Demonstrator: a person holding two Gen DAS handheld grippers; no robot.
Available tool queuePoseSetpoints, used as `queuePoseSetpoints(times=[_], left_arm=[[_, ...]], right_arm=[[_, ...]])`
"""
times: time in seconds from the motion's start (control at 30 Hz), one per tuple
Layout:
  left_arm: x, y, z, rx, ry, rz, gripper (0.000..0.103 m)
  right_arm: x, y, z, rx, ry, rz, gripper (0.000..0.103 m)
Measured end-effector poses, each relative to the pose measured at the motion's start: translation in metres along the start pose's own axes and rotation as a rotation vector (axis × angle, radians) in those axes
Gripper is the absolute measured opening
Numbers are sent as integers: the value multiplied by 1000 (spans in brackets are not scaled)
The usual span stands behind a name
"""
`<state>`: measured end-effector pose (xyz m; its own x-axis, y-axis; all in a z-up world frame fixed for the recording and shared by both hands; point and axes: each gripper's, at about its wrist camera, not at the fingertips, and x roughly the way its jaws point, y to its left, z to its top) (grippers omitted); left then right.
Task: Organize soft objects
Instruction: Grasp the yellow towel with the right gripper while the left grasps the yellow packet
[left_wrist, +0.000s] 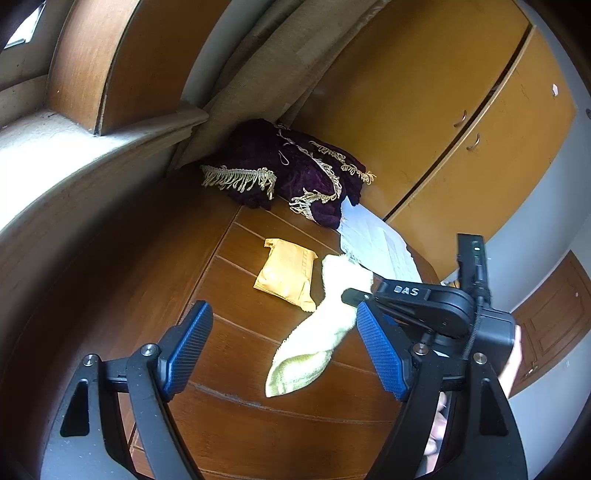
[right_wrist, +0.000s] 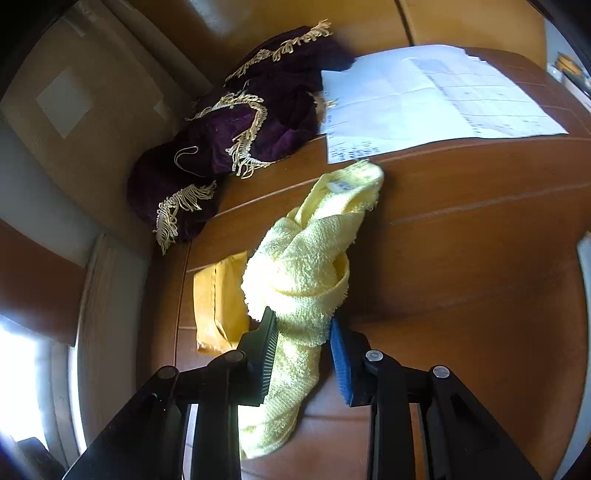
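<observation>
Just above the wooden surface, the right gripper is clamping its jaws on the yellow towel, lifting it for sorting, the left gripper waiting with jaws apart, the purple fringed cloth lying beyond.

Towel showing pale yellow terry; velvet cloth showing deep purple with gold fringe; packet showing mustard yellow; worktop showing brown wood grain; finger pads showing ribbed blue.

Both grippers are black plastic linkage frames with silver pivot screws and ribbed blue pads on the fingers. The right gripper has "DAS" in raised letters on its body, plus a toothed black strap along the back.
</observation>
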<state>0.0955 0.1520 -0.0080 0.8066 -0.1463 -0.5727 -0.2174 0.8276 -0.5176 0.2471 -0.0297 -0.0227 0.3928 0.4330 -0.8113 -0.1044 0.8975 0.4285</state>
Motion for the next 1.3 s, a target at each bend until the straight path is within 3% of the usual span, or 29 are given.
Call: queuePoseSetpoints(times=[0.37, 0.53, 0.93, 1.17, 1.3], left_arm=[[15, -6, -5, 39, 36, 52, 80], [26, -13, -5, 59, 75, 85, 80], [66, -49, 15, 202, 152, 175, 80], [91, -47, 39, 228, 123, 217, 80], [113, -50, 44, 262, 151, 248, 80]], right_arm=[[-47, -26, -53, -100, -39, -18, 29], [-57, -47, -53, -86, -91, -16, 28], [-63, -83, -50, 23, -99, 17, 28], [-63, -94, -52, 81, -91, 43, 28], [-62, -95, -52, 85, -85, 50, 28]])
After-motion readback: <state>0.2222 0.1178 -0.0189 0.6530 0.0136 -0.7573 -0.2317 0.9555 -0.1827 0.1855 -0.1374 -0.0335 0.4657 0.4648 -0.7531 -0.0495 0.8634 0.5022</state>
